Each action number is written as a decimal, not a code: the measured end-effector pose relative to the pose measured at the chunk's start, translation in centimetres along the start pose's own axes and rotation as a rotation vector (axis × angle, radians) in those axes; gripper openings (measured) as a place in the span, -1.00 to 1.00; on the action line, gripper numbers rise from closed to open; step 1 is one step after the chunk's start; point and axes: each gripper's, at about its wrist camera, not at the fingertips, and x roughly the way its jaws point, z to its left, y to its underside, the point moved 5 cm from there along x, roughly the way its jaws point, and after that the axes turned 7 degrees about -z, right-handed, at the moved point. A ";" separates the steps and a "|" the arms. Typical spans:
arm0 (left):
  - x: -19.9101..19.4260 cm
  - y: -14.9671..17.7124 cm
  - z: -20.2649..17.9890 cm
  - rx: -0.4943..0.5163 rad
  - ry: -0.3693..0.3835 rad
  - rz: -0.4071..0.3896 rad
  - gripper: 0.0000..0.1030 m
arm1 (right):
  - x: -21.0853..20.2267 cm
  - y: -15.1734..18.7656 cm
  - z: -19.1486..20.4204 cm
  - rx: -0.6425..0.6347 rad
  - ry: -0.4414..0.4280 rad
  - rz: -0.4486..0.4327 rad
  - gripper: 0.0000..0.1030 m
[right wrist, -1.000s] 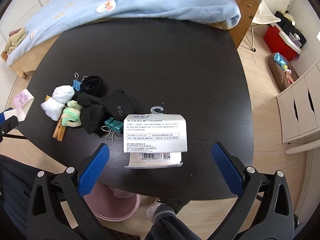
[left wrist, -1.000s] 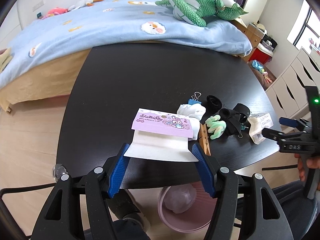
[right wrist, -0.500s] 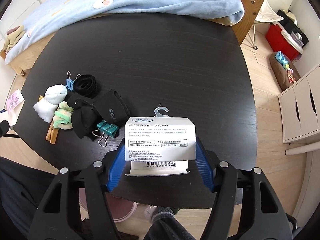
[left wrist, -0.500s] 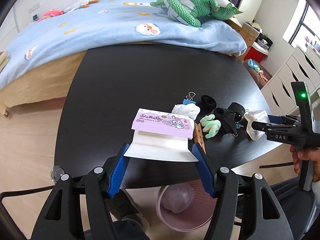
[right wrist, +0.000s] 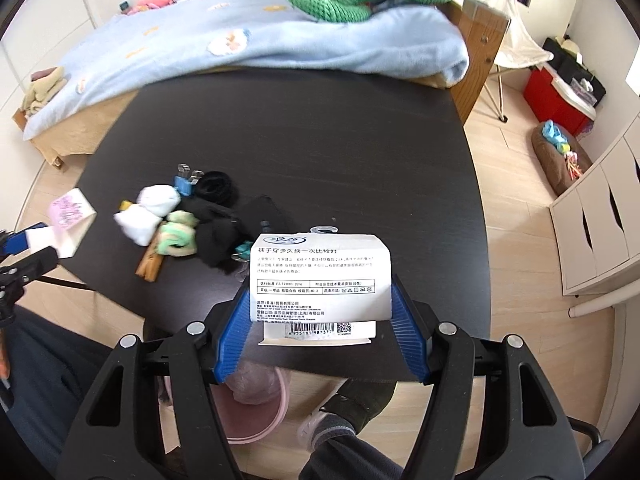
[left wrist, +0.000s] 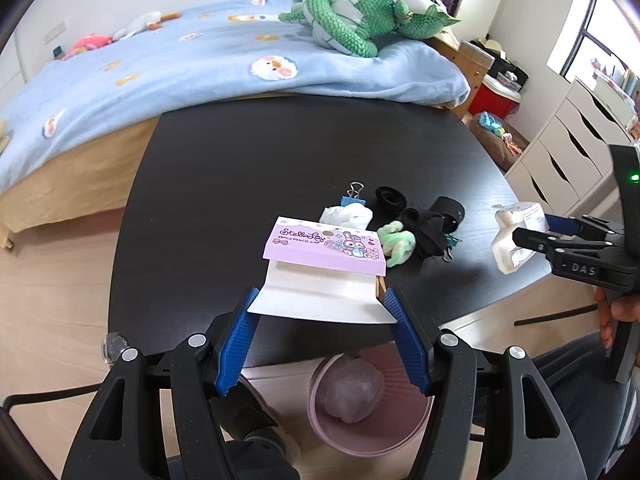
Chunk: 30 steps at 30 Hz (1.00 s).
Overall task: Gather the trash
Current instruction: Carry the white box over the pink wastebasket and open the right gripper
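My left gripper (left wrist: pixel 322 312) is shut on a purple and white pencil-cap card (left wrist: pixel 324 264), held above the near edge of the black table (left wrist: pixel 248 184). My right gripper (right wrist: pixel 320 308) is shut on a white printed sock label (right wrist: pixel 320 276), lifted off the table near its front edge. The label also shows in the left wrist view (left wrist: pixel 516 236), with the right gripper (left wrist: pixel 532 236) at the right. The card shows at the left of the right wrist view (right wrist: pixel 70 222). A pink trash bin (left wrist: pixel 368 404) with a crumpled bag inside stands on the floor below the table edge.
A heap of socks, hair ties, binder clips and a wooden clothespin (left wrist: pixel 396 224) lies on the table. A bed with a blue blanket (left wrist: pixel 200 64) and a green plush toy is behind. White drawers (left wrist: pixel 568 160) stand to the right. My legs are under the table.
My right gripper closed on the sock label and lifted it off the table towards me. The left gripper kept its hold on the card and shifted slightly.
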 end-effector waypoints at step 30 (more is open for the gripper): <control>-5.5 4.0 -0.8 0.045 0.015 -0.049 0.21 | -5.9 8.7 10.1 -0.139 -0.185 0.003 0.25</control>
